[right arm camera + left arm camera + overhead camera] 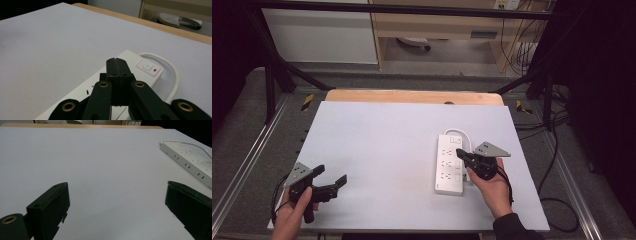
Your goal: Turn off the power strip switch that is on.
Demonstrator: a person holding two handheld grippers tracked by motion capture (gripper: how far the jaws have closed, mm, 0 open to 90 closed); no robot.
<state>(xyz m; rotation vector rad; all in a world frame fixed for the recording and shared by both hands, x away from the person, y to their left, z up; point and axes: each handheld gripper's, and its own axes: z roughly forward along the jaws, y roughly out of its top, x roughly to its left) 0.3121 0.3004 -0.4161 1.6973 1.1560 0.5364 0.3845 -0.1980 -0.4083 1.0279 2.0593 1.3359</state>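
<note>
High view: a white power strip (450, 164) lies on the right half of the white table (382, 150), its long side running away from the person and its white cable (462, 134) looping at the far end. The right gripper (460, 154) hangs over the strip's right edge, tips pointing left and away, jaws pressed together with nothing between them. The right hand (492, 187) holds it from just beside the strip's near end. The left gripper (332, 179) sits near the table's front left corner, well apart from the strip, in the left hand (292, 212); its jaws stand spread wide and empty.

Left gripper view: the two black jaws rise at the lower left and lower right with bare table between them, clearly released. The strip (192, 161) lies at the far right, its cable (187, 144) curving along its top.

Right gripper view: the jaws meet in one closed tip at the right gripper (116, 60), clenched on nothing. The tip sits above the strip (130, 67), near its switch (146, 67) and small red light (155, 70). The cable (172, 75) arcs round the strip's end at the right. A wooden table edge (155, 25) runs behind.
</note>
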